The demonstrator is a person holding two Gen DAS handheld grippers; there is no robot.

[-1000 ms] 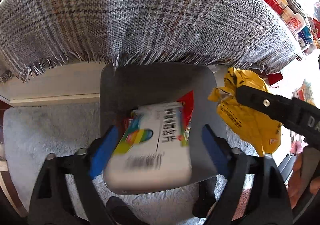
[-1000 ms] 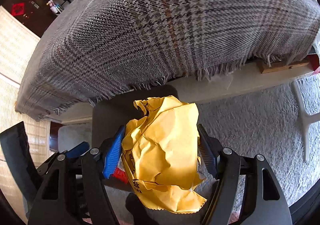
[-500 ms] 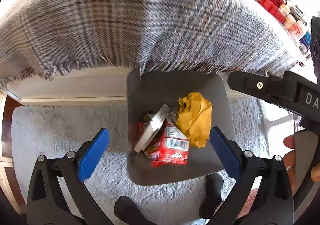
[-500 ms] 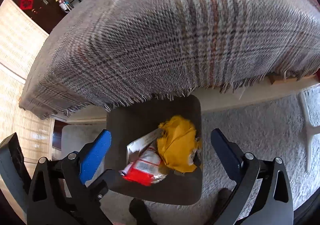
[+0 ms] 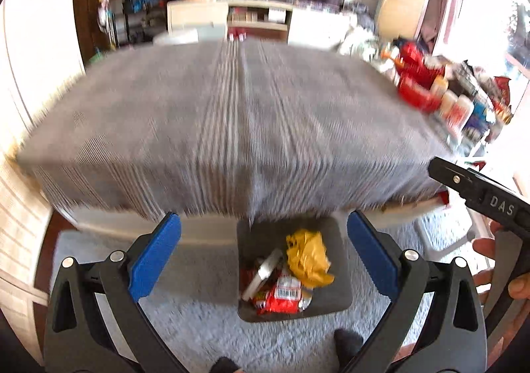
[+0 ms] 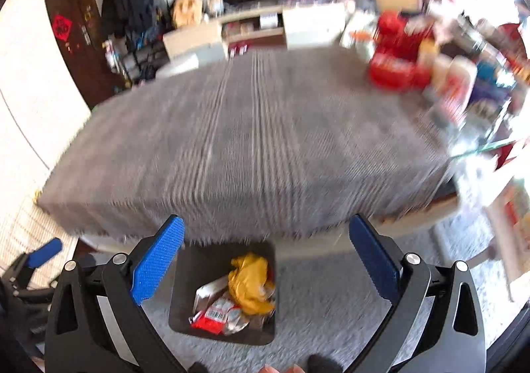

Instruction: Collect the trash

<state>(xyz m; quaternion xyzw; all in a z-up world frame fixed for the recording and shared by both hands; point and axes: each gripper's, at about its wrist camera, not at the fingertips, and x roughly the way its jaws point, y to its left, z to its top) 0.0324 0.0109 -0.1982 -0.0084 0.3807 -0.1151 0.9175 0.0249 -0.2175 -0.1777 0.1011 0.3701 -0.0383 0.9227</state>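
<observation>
A pale shaggy rug (image 5: 198, 323) covers the floor in front of you, with a table under a grey checked cloth (image 5: 238, 128) filling the middle of both views.

The dark bin (image 5: 341, 283) stands on the rug at the table's near edge. In it lie the yellow crumpled bag (image 5: 308, 257), a white box (image 5: 263, 275) on its edge and a red wrapper (image 5: 281, 298). In your left view the bin sits low at centre, between the two blue pads and well beyond them. In your right view the bin (image 6: 185, 293) lies just inside the left-hand pad, with the yellow bag (image 6: 250, 283) at its right.

Your left gripper (image 5: 263, 257) is spread wide with nothing in it. Your right gripper (image 6: 265, 260) has just opened fully and is likewise empty. It also shows at the right edge of the left view.

Red boxes and bottles (image 6: 414, 68) crowd the upper right.
</observation>
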